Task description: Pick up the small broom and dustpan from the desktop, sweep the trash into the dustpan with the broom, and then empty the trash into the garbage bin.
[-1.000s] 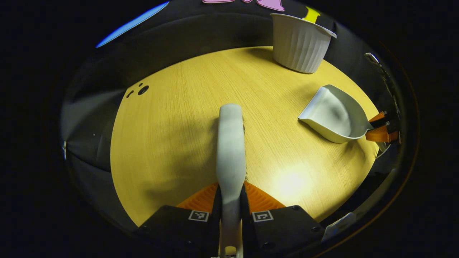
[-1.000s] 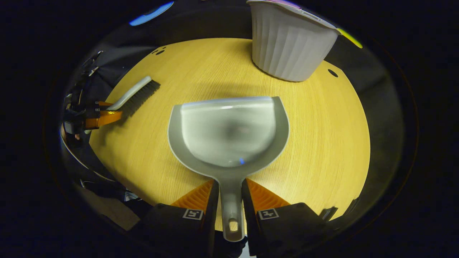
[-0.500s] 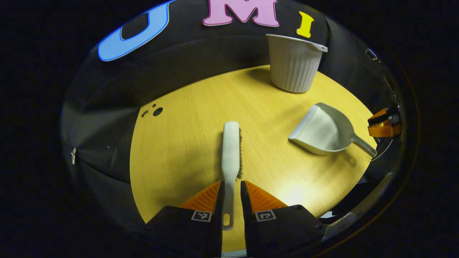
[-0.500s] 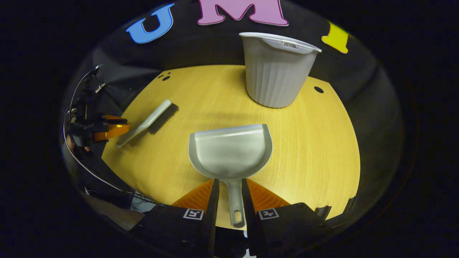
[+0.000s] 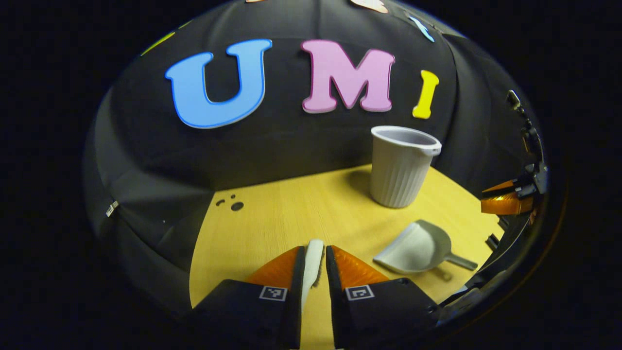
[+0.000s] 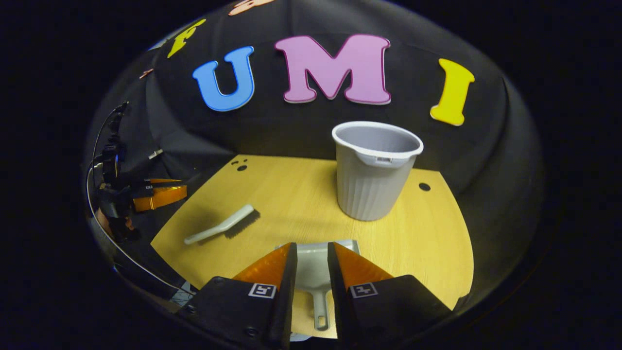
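The white small broom (image 5: 313, 262) lies flat on the yellow table (image 5: 291, 214), seen through the narrow gap of my left gripper (image 5: 315, 248), which hovers above and behind it, open and holding nothing. The grey dustpan (image 5: 415, 248) rests on the table to the right, mouth toward the broom. In the right gripper view the dustpan (image 6: 313, 272) sits below my right gripper (image 6: 312, 245), also open and empty, with the handle pointing back at me. The broom (image 6: 221, 226) lies at the left there. The ribbed grey garbage bin (image 6: 371, 170) stands upright behind the dustpan.
The bin (image 5: 401, 170) stands near the table's far right edge. The other gripper (image 5: 505, 201) hangs off the table's right side; in the right gripper view the left gripper (image 6: 160, 193) is off the left edge. Small dark holes (image 5: 236, 206) mark the tabletop.
Both grippers let go of broom and dustpan, then drew back and rose. The two tools now lie on the table, farther off and lower in each view.
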### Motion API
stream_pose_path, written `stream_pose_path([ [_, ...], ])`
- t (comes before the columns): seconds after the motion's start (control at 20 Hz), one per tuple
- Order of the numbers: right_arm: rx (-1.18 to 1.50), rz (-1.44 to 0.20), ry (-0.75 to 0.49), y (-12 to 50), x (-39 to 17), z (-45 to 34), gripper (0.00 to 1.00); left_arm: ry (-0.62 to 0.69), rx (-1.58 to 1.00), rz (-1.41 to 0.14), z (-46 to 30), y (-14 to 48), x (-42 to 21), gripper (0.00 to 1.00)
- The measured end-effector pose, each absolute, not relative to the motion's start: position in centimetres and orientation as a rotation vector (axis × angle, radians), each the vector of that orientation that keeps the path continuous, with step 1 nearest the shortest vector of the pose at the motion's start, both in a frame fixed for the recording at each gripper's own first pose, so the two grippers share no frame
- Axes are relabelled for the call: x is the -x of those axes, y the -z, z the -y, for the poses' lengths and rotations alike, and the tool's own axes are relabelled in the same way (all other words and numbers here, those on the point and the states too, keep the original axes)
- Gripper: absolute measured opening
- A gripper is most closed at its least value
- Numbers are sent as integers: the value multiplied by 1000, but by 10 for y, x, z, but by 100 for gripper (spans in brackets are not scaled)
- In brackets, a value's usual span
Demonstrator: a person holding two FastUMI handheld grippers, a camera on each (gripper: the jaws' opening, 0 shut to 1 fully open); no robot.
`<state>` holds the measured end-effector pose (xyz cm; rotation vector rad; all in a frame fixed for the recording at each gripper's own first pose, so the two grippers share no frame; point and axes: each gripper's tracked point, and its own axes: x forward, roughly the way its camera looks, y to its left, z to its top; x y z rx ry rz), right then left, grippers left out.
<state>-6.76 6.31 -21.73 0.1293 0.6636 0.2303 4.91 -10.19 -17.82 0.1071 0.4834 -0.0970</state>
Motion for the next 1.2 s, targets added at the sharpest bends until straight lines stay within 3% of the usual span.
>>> stream_pose_path([
  [0.2,-91,-535,-283,180,53,-52,40,44,-42,-326,124,125,-43,29],
  [0.4,-31,-462,-371,161,45,-48,39,-33,-8,-271,146,97,-31,29],
  [0.75,-43,-429,-551,158,43,-60,40,-170,-11,-265,173,88,-9,29],
  [1.1,-25,-408,-631,156,42,-63,40,-225,-4,-273,201,85,12,29],
  [1.15,-25,-404,-642,154,46,-63,40,-229,-11,-277,204,85,14,22],
  [1.2,-23,-403,-649,153,49,-63,40,-237,-17,-284,205,85,18,22],
])
